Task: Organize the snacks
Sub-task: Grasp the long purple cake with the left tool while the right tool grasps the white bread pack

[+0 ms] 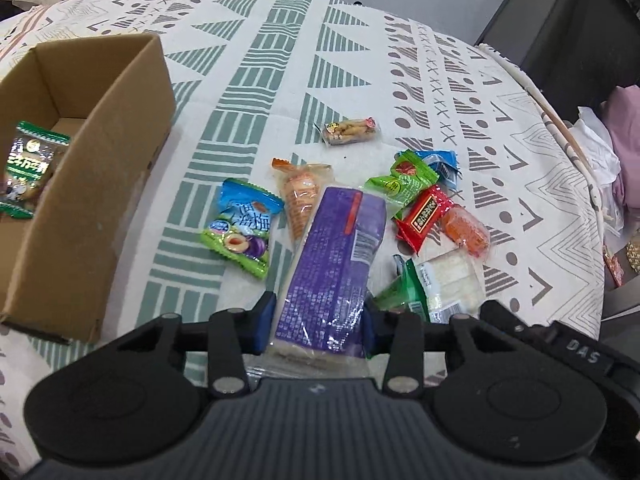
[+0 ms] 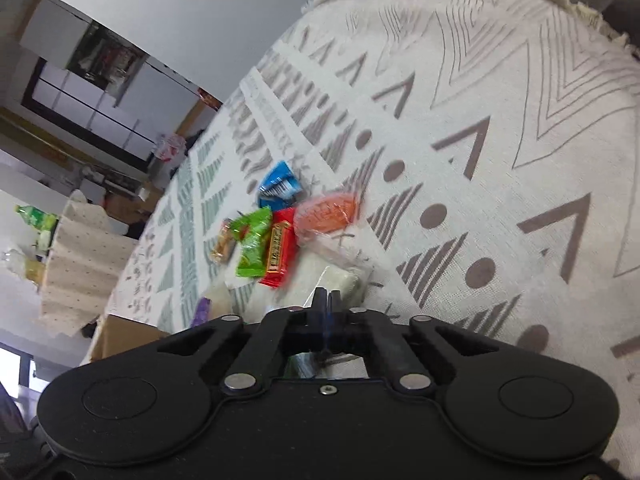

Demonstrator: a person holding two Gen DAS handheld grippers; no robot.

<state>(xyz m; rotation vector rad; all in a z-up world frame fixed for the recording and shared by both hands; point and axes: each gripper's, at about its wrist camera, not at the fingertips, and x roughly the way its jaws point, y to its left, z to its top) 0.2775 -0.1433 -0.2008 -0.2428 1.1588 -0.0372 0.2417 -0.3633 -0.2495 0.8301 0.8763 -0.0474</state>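
Over patterned tablecloth [image 1: 280, 92], left hand-held gripper [image 1: 320, 320] clamps purple packet [image 1: 336, 264].

The snack packs [image 1: 424, 216] are made of shiny plastic. The box [image 1: 120, 168] is made of plain brown cardboard. The tablecloth [image 1: 280, 60] is woven, matt cloth.

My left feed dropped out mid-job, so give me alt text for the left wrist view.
The left tongs are shut on a long purple snack pack, seen from above a patterned tablecloth. Loose snacks lie beyond it, among them a plum candy bag and a red packet. An open cardboard box at left holds one green packet.
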